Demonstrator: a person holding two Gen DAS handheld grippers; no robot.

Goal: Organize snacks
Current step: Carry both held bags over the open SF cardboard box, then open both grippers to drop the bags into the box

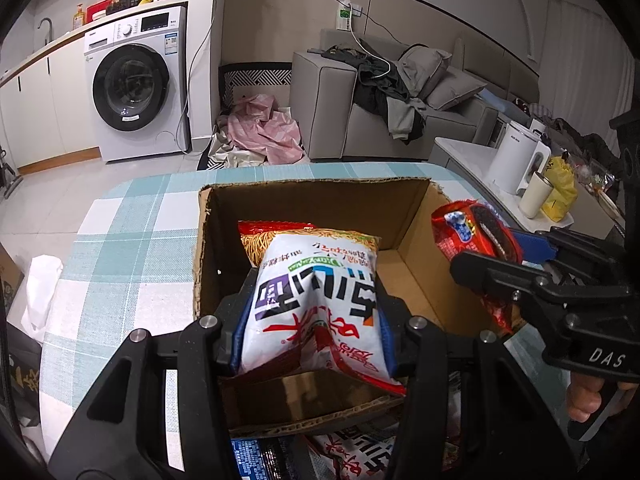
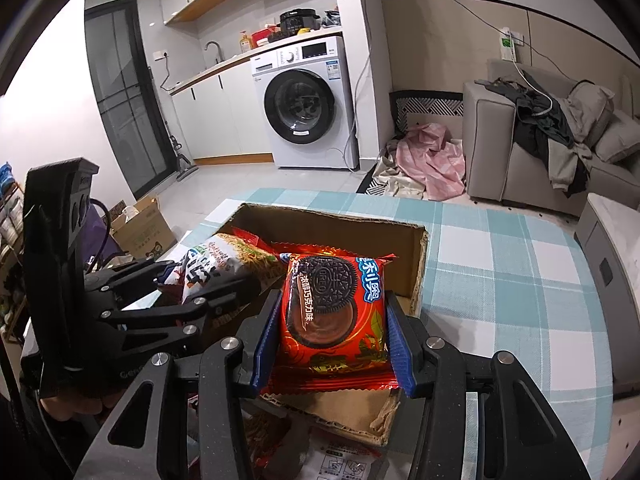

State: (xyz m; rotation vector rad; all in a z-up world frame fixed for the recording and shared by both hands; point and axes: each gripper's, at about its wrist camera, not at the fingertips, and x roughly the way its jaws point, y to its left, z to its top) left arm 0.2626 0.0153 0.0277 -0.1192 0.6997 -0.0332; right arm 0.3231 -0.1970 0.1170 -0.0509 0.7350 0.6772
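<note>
Between the blue pads of the left gripper [image 1: 314, 320] sits a glossy white noodle-snack bag [image 1: 316, 300], pillow-shaped and crinkled, pinched at both sides so its face bulges; the jaws stand narrow, closed on it. Its lower seam is hidden behind the near wall of the cardboard box [image 1: 320, 200]. Held likewise in the right gripper [image 2: 326, 320], narrow jaws pressing both edges, is a red foil cookie packet [image 2: 332, 312], flat and rectangular with serrated end seals and a dark embossed sandwich biscuit printed on it. Both packs hang over the box, an open-topped corrugated carton with ragged torn rims and a smooth brown interior; the white bag is over its near left part, the red packet over its near right part. Whether either pack touches the box floor cannot be told. Further snack wrappers [image 1: 352, 460] lie in front of the box, largely cut off by the gripper frames. Beneath everything lies a checked tablecloth [image 2: 500, 272] of pale teal and white woven fabric. Part of a hand [image 1: 588, 396] shows at the right gripper's handle.
</note>
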